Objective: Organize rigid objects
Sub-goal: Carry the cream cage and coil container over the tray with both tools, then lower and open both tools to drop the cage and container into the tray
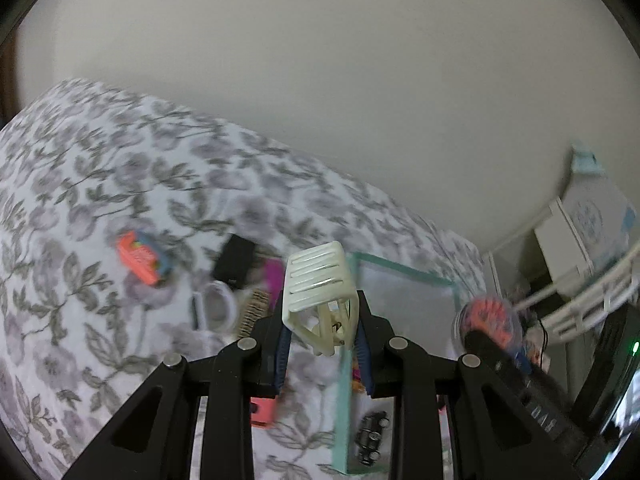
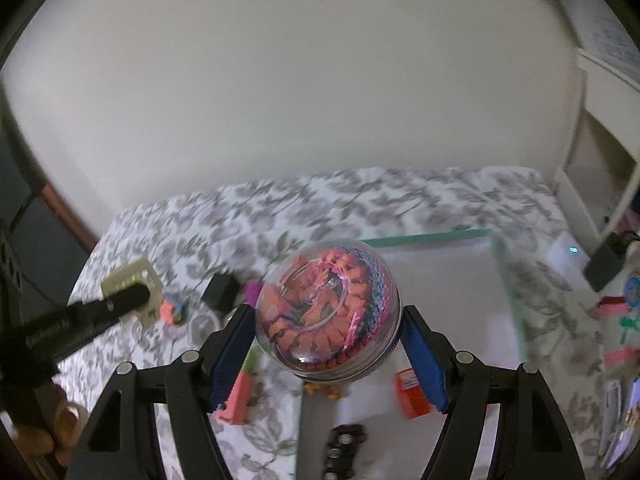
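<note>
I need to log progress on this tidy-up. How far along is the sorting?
Partly done. Done: a black toy car and an orange box lie in the teal-rimmed tray. In hand: left gripper holds a cream slatted piece; right gripper holds a clear dome. Left: orange eraser, black block, pink item on the bedspread.

From my left camera, the slatted clip (image 1: 316, 300) sat between my left gripper (image 1: 322, 344) fingers, raised above the bedspread (image 1: 80, 200). Beyond it on the bedspread lay the box (image 1: 144, 258) at far left, the adapter (image 1: 236, 262) to its right, the ring-shaped lid (image 1: 216, 304) in front of the adapter. The tray (image 1: 404, 274) lay to the right, the toy car (image 1: 372, 434) in its near corner. On my right camera, the domed jar (image 2: 328, 312) sat between my right gripper (image 2: 326, 344) fingers, above the tray's left edge.
</note>
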A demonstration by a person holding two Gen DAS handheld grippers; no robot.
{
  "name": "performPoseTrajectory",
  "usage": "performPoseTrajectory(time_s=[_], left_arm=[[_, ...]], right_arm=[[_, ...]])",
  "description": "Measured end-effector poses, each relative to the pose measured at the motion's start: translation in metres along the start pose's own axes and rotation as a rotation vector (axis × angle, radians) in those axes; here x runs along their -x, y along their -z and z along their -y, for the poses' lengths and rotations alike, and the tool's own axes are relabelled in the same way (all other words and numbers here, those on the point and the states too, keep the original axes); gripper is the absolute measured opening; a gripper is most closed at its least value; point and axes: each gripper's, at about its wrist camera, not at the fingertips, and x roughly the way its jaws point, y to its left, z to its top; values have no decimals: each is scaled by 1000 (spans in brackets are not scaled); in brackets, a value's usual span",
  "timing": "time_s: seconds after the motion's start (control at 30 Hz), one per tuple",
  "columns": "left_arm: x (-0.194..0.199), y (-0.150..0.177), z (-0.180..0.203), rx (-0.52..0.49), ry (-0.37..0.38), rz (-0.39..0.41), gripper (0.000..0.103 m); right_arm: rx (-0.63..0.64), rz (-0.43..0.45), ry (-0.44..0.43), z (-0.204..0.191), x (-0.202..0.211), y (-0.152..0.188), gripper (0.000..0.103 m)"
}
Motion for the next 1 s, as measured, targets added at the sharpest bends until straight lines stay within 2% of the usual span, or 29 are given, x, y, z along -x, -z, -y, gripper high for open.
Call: performPoseTrajectory(time_s=[0.3, 0.47, 0.77, 1.0], left_arm=[[-32, 30, 64, -172, 25, -59, 29], [-50, 44, 81, -229, 61, -101, 29], [-90, 66, 99, -326, 33, -150, 30], [-117, 90, 106, -396, -29, -197, 30]], right_arm=[[-115, 26, 75, 63, 16, -2, 76], [-147, 35, 118, 91, 16, 1, 76], [-159, -17, 157, 115, -25, 17, 76], [-136, -39, 181, 114, -53, 32, 76]])
